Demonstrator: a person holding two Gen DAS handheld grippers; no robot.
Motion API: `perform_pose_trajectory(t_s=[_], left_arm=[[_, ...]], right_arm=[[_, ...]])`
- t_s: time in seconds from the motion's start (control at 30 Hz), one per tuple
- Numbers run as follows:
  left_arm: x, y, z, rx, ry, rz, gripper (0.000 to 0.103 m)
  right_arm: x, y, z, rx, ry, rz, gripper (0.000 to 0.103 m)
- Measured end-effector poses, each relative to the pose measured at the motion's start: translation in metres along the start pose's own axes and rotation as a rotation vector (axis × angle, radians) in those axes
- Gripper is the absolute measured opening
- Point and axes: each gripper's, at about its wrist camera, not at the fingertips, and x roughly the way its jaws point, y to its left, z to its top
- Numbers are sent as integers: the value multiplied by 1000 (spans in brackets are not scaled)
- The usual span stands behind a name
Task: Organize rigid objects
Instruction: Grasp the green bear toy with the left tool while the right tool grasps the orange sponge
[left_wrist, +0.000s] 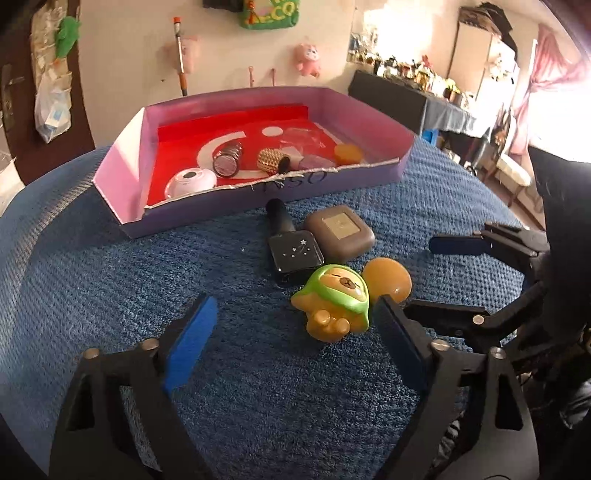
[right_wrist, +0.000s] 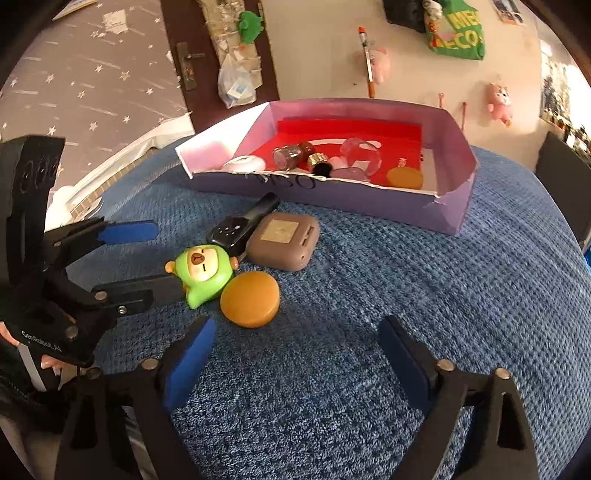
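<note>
A green and orange bear toy lies on the blue cloth beside an orange disc, a brown square case and a black star-marked bottle. My left gripper is open and empty, its right finger close beside the toy. It also shows in the right wrist view. My right gripper is open and empty, just short of the orange disc. It also shows in the left wrist view.
A purple cardboard box with a red liner stands behind the objects. It holds several small items, among them a white round case, a gold cylinder and an orange disc. The blue cloth stretches right.
</note>
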Motion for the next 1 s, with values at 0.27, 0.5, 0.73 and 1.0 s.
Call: perform_pose_trajectory(t_s=[0.27, 0.5, 0.73, 1.0], left_arm=[[11, -9, 8, 65, 34, -37, 65], [19, -11, 14, 85, 66, -66, 59], [22, -12, 15, 93, 66, -84, 51], [16, -13, 12, 90, 54, -109, 45]], right_arm=[[12, 12, 9, -98, 35, 35, 77], [16, 13, 14, -128, 46, 64, 70], [19, 16, 16, -166, 47, 88, 58], [16, 25, 11, -225, 34, 114, 40]])
